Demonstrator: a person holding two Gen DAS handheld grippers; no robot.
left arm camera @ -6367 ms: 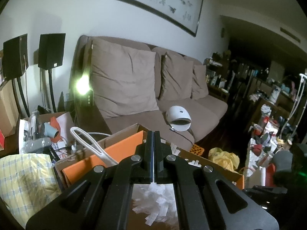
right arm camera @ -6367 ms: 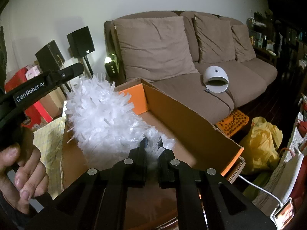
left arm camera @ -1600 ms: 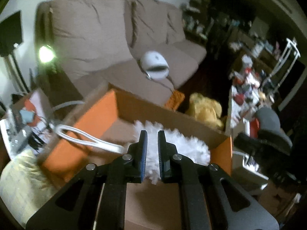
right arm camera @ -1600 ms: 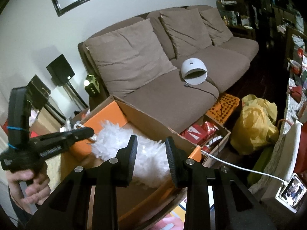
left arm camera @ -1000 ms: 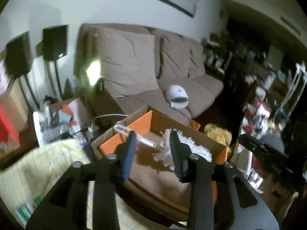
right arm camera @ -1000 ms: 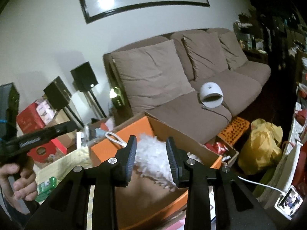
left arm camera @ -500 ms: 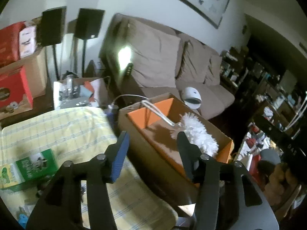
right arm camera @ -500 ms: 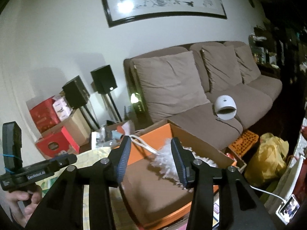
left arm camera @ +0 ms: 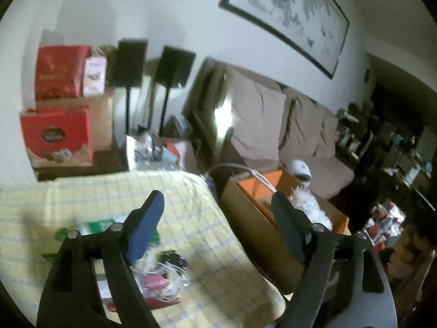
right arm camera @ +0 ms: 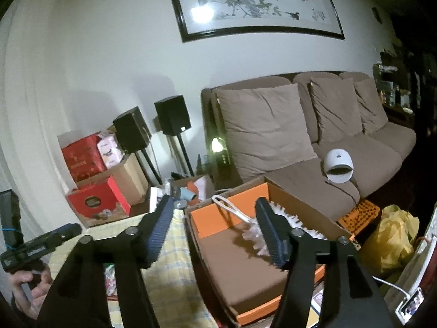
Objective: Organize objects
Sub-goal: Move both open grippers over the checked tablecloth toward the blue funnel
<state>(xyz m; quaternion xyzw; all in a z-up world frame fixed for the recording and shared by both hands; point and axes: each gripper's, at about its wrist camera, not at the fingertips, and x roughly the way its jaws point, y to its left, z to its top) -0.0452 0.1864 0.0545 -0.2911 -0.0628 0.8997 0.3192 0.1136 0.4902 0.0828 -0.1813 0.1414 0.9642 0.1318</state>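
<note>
A white fluffy duster (right arm camera: 275, 225) with a white loop handle lies inside the open orange-lined cardboard box (right arm camera: 245, 270). It also shows in the left wrist view (left arm camera: 308, 205), in the box (left arm camera: 254, 218). My right gripper (right arm camera: 215, 229) is open and empty, held above the box's near left edge. My left gripper (left arm camera: 215, 216) is open and empty over the yellow checked cloth (left arm camera: 213, 232). A green box (left arm camera: 101, 225) and small cluttered items (left arm camera: 161, 276) lie on the cloth below it. The left gripper also shows at the left of the right wrist view (right arm camera: 41, 246).
A brown sofa (right arm camera: 314, 136) with a white domed device (right arm camera: 338, 165) stands behind the box. Two black speakers (right arm camera: 153, 123) on stands and red boxes (right arm camera: 90, 177) are at the left. A yellow bag (right arm camera: 396, 235) sits on the floor at the right.
Both grippers let go of the duster, which now lies in the box. Both opened wide and pulled back; the left one swung left over the checked cloth.
</note>
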